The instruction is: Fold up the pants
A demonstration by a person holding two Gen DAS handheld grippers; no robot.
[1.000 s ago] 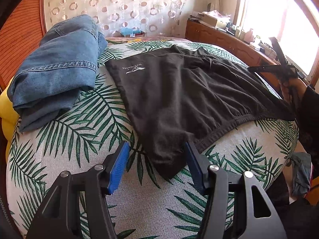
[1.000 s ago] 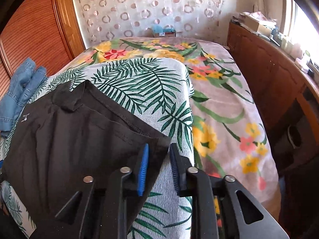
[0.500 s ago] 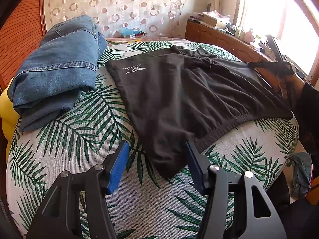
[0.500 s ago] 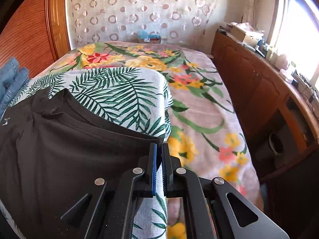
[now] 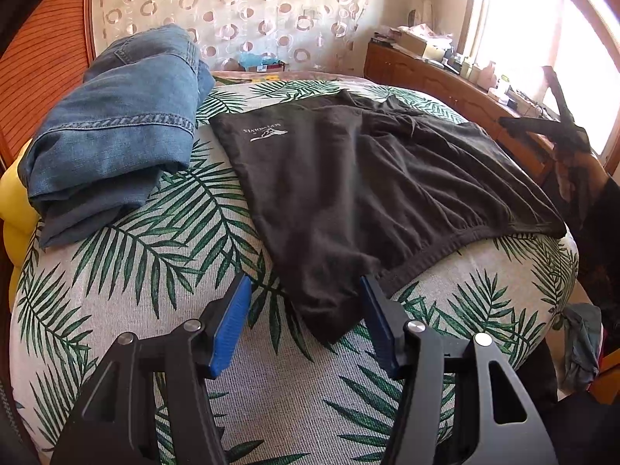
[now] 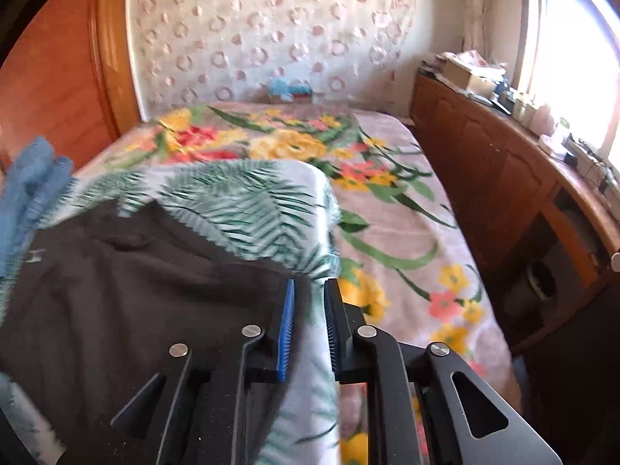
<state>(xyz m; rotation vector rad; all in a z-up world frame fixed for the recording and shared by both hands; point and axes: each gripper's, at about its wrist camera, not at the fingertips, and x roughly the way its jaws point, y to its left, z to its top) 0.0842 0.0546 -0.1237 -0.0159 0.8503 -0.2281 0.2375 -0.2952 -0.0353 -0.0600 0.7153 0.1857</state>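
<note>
Spread flat on the palm-leaf cover [image 5: 128,283]: the dark pants [image 5: 360,190], long axis running from the near waistband toward the far legs, a white logo at the far left. Just beside them on the left, a folded pile of jeans [image 5: 112,131]. Straddling the near-left waistband corner, the left gripper [image 5: 306,317], spread wide, blue pads on either side of the cloth tip and holding nothing, seemingly poised to close there. At the right waistband corner, the right gripper [image 6: 308,323], parted by a narrow gap showing only the cover between the pads, dark cloth lying just left of the left pad, apparently nothing pinched. Nearer a grip by this reading: the left, its corner already between the pads. Against half a second ago: right pads then pressed together at that corner, now apart, with motion blur across the right view; left gripper unchanged in spread and place.
</note>
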